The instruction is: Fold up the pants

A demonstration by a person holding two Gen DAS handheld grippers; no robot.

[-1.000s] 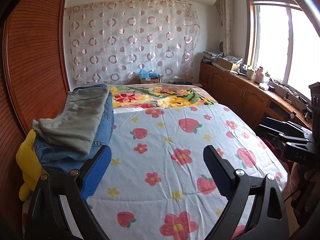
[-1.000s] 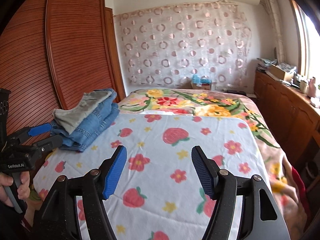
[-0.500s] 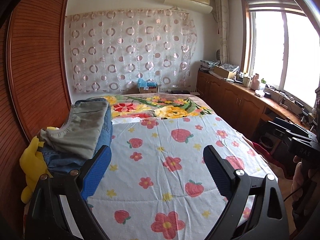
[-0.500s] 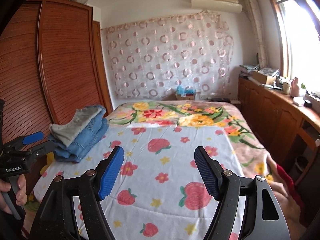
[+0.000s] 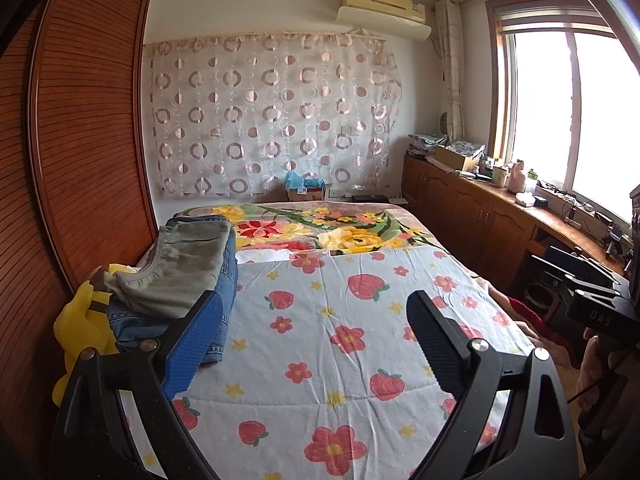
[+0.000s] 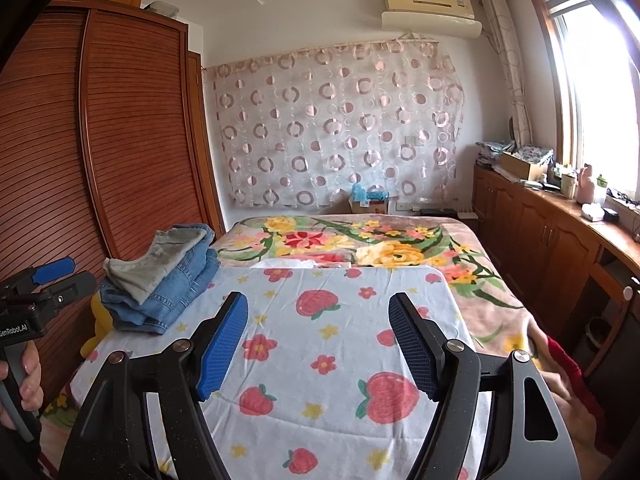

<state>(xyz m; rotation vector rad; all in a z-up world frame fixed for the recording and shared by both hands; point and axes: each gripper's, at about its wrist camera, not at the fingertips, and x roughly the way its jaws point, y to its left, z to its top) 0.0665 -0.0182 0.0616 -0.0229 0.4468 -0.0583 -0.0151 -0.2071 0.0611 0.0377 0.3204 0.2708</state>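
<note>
Folded grey-green pants [image 5: 182, 270] [image 6: 154, 258] lie on top of folded blue jeans [image 5: 226, 280] [image 6: 176, 292] in a stack at the left side of the bed. My left gripper [image 5: 314, 314] is open and holds nothing; it hangs over the strawberry-print cover [image 5: 344, 328], just right of the stack. My right gripper [image 6: 318, 314] is also open and holds nothing, over the same cover [image 6: 340, 344], well to the right of the stack. The other handheld gripper shows at each view's edge, at the right in the left wrist view [image 5: 588, 292] and at the left in the right wrist view [image 6: 36, 292].
A yellow plush toy [image 5: 82, 322] sits by the stack against the wooden wardrobe [image 5: 80, 140]. A floral blanket [image 6: 360, 242] covers the far half of the bed. Wooden cabinets [image 6: 532, 236] with clutter run under the window on the right.
Both grippers have drawn back and tilted up, so more of the wall and ceiling shows and the bed looks farther. The right gripper's jaws stand slightly wider.
</note>
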